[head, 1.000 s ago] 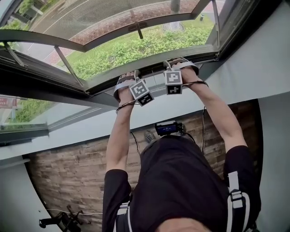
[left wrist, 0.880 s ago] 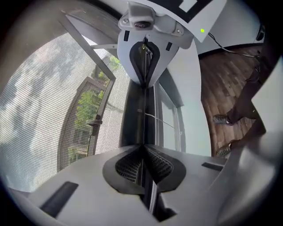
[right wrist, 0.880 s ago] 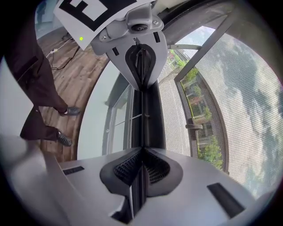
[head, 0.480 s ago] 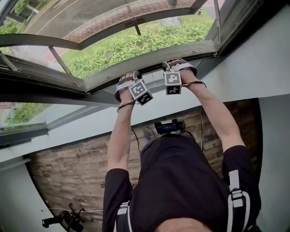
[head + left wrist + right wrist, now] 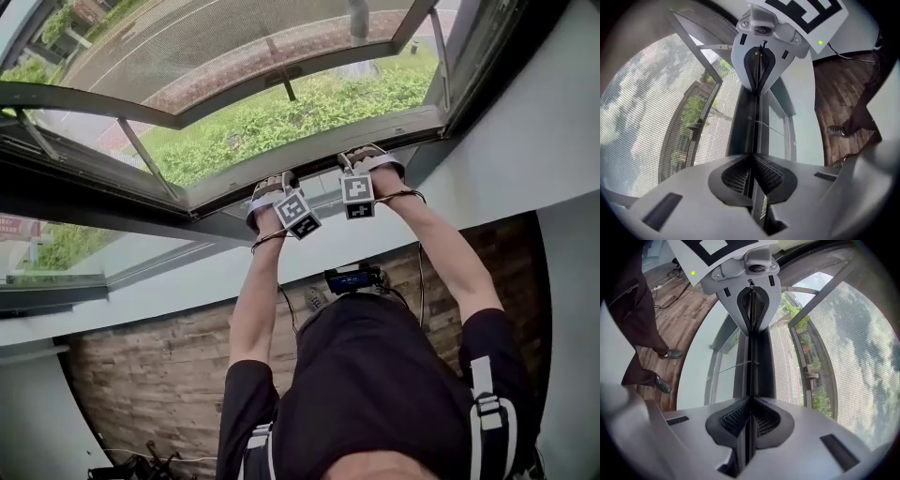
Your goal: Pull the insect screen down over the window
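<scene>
This is a room inside a building, perhaps a home or an office; which of them I cannot tell. It has a brown wooden plank floor, plain white walls and a grey-framed window with an insect screen. Outside the window there are green bushes and a paved road.

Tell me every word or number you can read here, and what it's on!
No word, number or brand can be read in any view.
One marker cube and the other marker cube: black-and-white square patterns, not letters.
Red sign outside the window: too blurred to read.
Small screen at the person's waist: glows blue, too small to read.
</scene>
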`<state>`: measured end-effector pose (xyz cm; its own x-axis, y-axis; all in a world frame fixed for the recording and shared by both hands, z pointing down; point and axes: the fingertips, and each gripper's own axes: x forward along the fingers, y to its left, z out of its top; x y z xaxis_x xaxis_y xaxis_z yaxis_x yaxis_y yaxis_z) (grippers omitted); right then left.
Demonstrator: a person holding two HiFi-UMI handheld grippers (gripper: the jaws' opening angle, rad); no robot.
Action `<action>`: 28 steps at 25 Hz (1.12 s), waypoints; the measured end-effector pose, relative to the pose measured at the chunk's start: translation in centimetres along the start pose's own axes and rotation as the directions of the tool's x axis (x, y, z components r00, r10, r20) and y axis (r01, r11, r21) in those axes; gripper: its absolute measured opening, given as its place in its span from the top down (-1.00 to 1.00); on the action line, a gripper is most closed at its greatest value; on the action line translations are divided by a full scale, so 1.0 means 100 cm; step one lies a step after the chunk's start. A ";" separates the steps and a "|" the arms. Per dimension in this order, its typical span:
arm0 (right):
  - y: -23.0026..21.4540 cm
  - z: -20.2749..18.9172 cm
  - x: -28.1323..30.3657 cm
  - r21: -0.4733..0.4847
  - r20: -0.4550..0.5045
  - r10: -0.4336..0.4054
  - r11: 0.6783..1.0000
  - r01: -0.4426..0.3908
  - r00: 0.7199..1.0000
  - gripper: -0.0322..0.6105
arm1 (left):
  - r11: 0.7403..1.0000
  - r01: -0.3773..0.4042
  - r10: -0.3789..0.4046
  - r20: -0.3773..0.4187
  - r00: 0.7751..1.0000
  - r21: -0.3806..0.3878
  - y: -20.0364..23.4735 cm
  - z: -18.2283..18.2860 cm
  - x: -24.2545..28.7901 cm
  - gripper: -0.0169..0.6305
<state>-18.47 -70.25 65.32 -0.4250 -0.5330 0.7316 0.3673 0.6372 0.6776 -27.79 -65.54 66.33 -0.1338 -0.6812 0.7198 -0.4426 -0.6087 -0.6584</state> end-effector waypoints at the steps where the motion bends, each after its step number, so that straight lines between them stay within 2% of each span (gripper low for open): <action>1: 0.000 0.001 0.001 0.001 0.000 -0.001 1.000 0.001 1.000 0.83 | 1.000 0.000 0.000 0.003 1.000 0.003 0.000 -0.001 0.000 0.88; 8: -0.001 -0.003 0.003 -0.018 -0.020 -0.056 0.998 0.056 0.998 0.83 | 1.000 -0.010 0.010 0.002 1.000 -0.012 -0.001 0.001 -0.003 0.88; 14: 0.000 -0.017 -0.010 0.043 0.002 -0.118 0.992 0.118 0.993 0.82 | 0.998 -0.039 0.039 -0.007 0.999 -0.038 -0.005 0.001 -0.007 0.86; 16: 0.002 -0.022 -0.011 0.054 0.011 -0.110 0.993 0.110 0.994 0.83 | 0.998 -0.047 0.046 -0.017 0.999 -0.048 -0.004 0.003 -0.012 0.85; 19: 0.013 -0.018 -0.017 0.080 0.043 -0.039 0.996 0.036 0.998 0.83 | 0.996 -0.034 0.031 -0.036 0.999 -0.087 -0.008 0.000 -0.019 0.85; 20: 0.009 -0.019 -0.019 0.084 0.049 -0.043 0.996 0.039 0.998 0.83 | 0.994 -0.048 0.045 -0.036 0.998 -0.094 -0.002 0.002 -0.023 0.85; 23: -0.013 -0.025 -0.025 0.095 0.051 -0.119 0.989 0.114 0.992 0.83 | 0.990 -0.100 0.097 -0.033 0.995 -0.104 0.016 0.010 -0.039 0.85; 25: -0.017 -0.027 -0.029 0.109 0.056 -0.152 0.983 0.145 0.987 0.83 | 0.983 -0.104 0.102 -0.026 0.994 -0.149 0.016 0.009 -0.046 0.85; 27: -0.015 -0.028 -0.033 0.127 0.067 -0.161 0.980 0.151 0.985 0.83 | 0.963 -0.090 0.093 0.000 0.996 -0.256 0.013 0.009 -0.052 0.85; 28: -0.013 -0.029 -0.035 0.136 0.075 -0.159 0.980 0.147 0.985 0.83 | 0.944 -0.080 0.090 0.016 0.996 -0.320 0.011 0.009 -0.056 0.85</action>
<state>-15.08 -70.79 62.07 -0.5384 -0.5842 0.6073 0.1845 0.6215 0.7614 -26.73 -62.76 61.38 -0.1587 -0.7398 0.6539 -0.6908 -0.3900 -0.6089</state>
